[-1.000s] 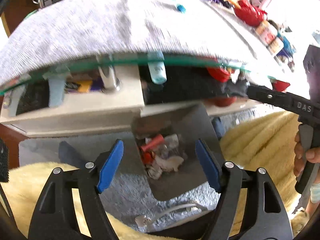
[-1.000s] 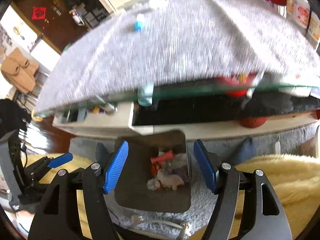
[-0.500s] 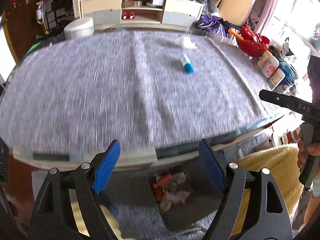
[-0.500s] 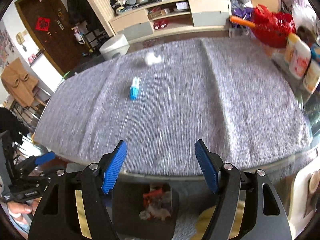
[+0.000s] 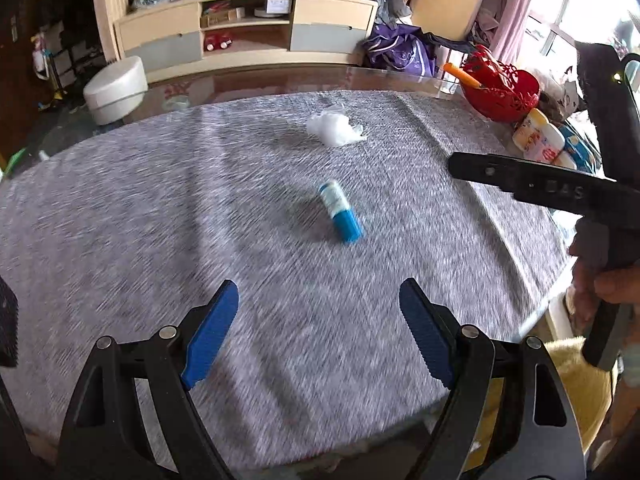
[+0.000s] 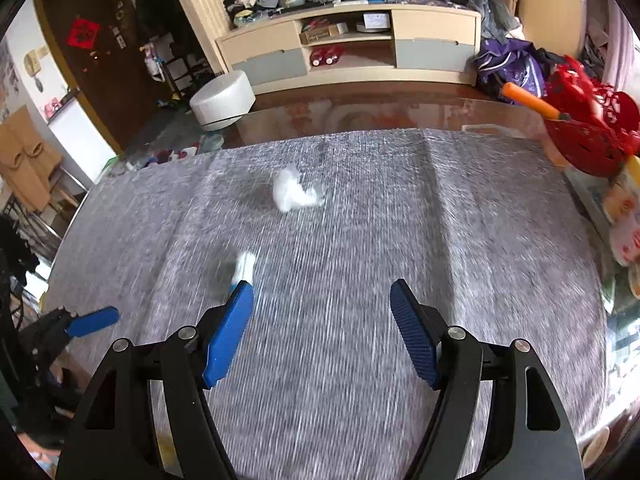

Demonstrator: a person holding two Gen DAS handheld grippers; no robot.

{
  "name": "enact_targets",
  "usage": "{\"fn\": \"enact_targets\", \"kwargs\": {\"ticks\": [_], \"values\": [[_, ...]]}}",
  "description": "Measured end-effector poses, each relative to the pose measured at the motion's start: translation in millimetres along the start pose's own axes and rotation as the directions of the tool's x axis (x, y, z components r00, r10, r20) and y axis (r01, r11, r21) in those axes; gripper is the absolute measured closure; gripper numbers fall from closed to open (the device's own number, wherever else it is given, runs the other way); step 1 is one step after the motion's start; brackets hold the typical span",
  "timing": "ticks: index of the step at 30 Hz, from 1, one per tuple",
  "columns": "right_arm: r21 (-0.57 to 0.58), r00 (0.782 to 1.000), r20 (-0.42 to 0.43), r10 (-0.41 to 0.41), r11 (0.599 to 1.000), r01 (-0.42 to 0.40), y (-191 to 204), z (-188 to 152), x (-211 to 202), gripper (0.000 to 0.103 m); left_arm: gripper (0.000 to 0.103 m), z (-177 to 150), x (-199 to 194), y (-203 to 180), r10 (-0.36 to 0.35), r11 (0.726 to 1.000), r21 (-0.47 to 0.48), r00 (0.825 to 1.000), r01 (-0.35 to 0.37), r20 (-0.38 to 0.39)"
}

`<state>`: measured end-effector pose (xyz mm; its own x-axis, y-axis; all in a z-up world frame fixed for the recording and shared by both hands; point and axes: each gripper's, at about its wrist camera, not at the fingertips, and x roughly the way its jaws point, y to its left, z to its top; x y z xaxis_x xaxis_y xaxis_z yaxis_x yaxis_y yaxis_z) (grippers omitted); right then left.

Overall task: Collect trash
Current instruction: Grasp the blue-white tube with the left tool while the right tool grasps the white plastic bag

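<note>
A small blue-and-white tube [image 5: 340, 213] lies on the grey tablecloth [image 5: 160, 220], mid-table. A crumpled white wad [image 5: 334, 130] lies beyond it. My left gripper [image 5: 318, 334] is open and empty, above the near table edge, short of the tube. My right gripper [image 6: 322, 330] is open and empty; the tube [image 6: 245, 265] shows just beyond its left finger [image 6: 228, 334], and the white wad [image 6: 294, 194] lies farther ahead. The right gripper's body [image 5: 560, 190] shows at the right of the left wrist view.
A red basket [image 5: 498, 92] with an orange-handled tool and bottles [image 5: 538, 140] stand at the table's right edge. Bare glass tabletop [image 6: 380, 114] lies beyond the cloth. A white round stool [image 6: 222, 100] and a TV cabinet [image 6: 352, 48] stand behind.
Both grippers have risen from the floor bin below the table to above the tabletop. The bin has left view; the tube and white wad now lie ahead.
</note>
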<state>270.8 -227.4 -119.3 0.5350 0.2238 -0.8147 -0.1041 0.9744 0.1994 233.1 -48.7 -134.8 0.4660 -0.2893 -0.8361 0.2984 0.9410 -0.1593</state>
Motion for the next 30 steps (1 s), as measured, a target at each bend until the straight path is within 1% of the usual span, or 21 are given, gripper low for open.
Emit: {"fn": "enact_targets", "kwargs": {"ticks": [2, 4, 5, 7, 8, 9, 10, 11, 13, 17, 19, 20, 21, 22, 24, 27, 30], "values": [[0.008, 1.0, -0.003, -0.002, 1.0, 0.002, -3, 8, 11, 0.031, 0.027, 9, 11, -1, -0.003, 1.0, -0.005, 1.0, 0.003, -0.002], [0.013, 1.0, -0.003, -0.008, 1.0, 0.008, -5, 14, 20, 0.032, 0.038, 18, 24, -4, -0.008, 1.0, -0.003, 1.0, 0.008, -0.004], [0.014, 1.0, 0.001, -0.009, 1.0, 0.009, -6, 18, 25, 0.032, 0.041, 21, 29, -5, -0.011, 1.0, -0.005, 1.0, 0.011, -0.007], [0.014, 1.0, 0.008, -0.012, 1.0, 0.012, -7, 22, 31, 0.033, 0.051, 28, 43, -7, -0.024, 1.0, -0.017, 1.0, 0.023, -0.019], [0.014, 1.0, 0.01, -0.013, 1.0, 0.012, -7, 24, 34, 0.036, 0.054, 31, 49, -8, -0.031, 0.999, -0.025, 0.999, 0.031, -0.027], [0.014, 1.0, 0.012, -0.011, 1.0, 0.011, -7, 26, 36, 0.037, 0.059, 33, 55, -9, -0.039, 0.999, -0.034, 0.999, 0.038, -0.033], [0.015, 1.0, 0.013, -0.01, 1.0, 0.01, -7, 28, 38, 0.038, 0.063, 35, 61, -10, -0.047, 0.998, -0.04, 0.998, 0.046, -0.038], [0.016, 1.0, 0.012, -0.008, 1.0, 0.008, -7, 30, 40, 0.039, 0.064, 37, 66, -11, -0.052, 0.998, -0.041, 0.998, 0.05, -0.041], [0.015, 1.0, 0.011, -0.007, 1.0, 0.007, -6, 33, 43, 0.039, 0.072, 39, 74, -11, -0.058, 0.998, -0.039, 0.997, 0.056, -0.048], [0.011, 1.0, 0.002, 0.002, 1.0, -0.002, -4, 36, 49, 0.039, 0.073, 40, 88, -10, -0.075, 0.996, -0.046, 0.995, 0.072, -0.061], [0.01, 1.0, -0.001, 0.008, 1.0, -0.008, -1, 36, 52, 0.039, 0.073, 40, 89, -10, -0.076, 0.997, -0.035, 0.996, 0.075, -0.046], [0.009, 1.0, -0.005, 0.009, 1.0, -0.009, 0, 36, 54, 0.039, 0.075, 40, 90, -9, -0.07, 0.997, -0.029, 0.997, 0.069, -0.042], [0.009, 1.0, -0.008, 0.011, 1.0, -0.011, 0, 37, 57, 0.039, 0.084, 41, 91, -9, -0.055, 0.998, -0.024, 0.998, 0.054, -0.04], [0.01, 1.0, -0.012, 0.014, 1.0, -0.014, 0, 36, 60, 0.039, 0.084, 40, 91, -7, -0.047, 0.999, -0.018, 0.998, 0.046, -0.035], [0.009, 1.0, -0.016, 0.021, 1.0, -0.021, 2, 36, 65, 0.039, 0.085, 40, 90, -3, -0.06, 0.998, -0.017, 0.998, 0.059, -0.036], [-0.006, 0.999, -0.02, 0.036, 0.999, -0.037, 8, 40, 75, 0.039, 0.085, 41, 88, 7, -0.02, 1.0, -0.018, 0.999, 0.02, -0.029], [-0.019, 0.999, -0.021, 0.043, 0.999, -0.044, 13, 44, 86, 0.039, 0.085, 43, 86, 19, -0.014, 0.999, -0.036, 0.999, 0.013, -0.033]]}}
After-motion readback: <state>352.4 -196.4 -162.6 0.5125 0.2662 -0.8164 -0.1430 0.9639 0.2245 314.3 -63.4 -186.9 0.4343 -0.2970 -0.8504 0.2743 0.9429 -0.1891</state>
